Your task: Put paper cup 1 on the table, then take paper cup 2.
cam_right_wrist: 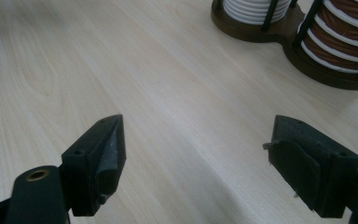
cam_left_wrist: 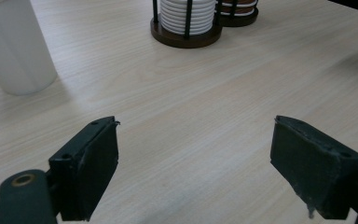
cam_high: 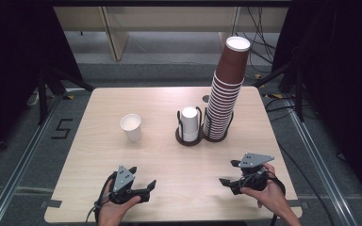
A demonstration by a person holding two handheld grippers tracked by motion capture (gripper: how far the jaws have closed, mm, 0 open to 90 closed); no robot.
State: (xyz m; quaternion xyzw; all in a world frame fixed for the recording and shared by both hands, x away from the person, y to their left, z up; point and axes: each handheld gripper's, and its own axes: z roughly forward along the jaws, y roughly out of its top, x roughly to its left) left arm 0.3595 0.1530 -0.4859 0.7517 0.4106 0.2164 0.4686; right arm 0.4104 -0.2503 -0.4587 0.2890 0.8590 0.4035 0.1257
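Currently, the single white cup (cam_high: 131, 127) stands upright and alone on the left half of the table (cam_high: 99, 160), well apart from the double holder at the centre. The left gripper (cam_high: 143, 181) hovers low over the near left part of the table with its jaws spread apart and nothing between them; the left gripper view shows bare wood between the pads, with the cup (cam_left_wrist: 14, 46) ahead and off to the left of the jaw line.

Judged from this layout, the step in hand is a fresh approach to a cup. To do it well with the left gripper, turn the hand until the cup sits centred between the jaws, keep the jaws wider than the cup body, and advance level so neither pad strikes the wall first. Paper cups are light and tip easily, so close gently on the upper half, without crushing the rim.

In the centre, the short white stack (cam_high: 189, 123) sits in the left ring of the holder (cam_high: 188, 140). Beside it, touching holder to holder, rises the tall brown stack (cam_high: 226, 89), which leans noticeably; avoid brushing it.

At the right, the right gripper (cam_high: 231, 173) hangs above the near right part of the table, jaws wide and empty, pointing toward the holder. Keep it clear of the left hand's path.
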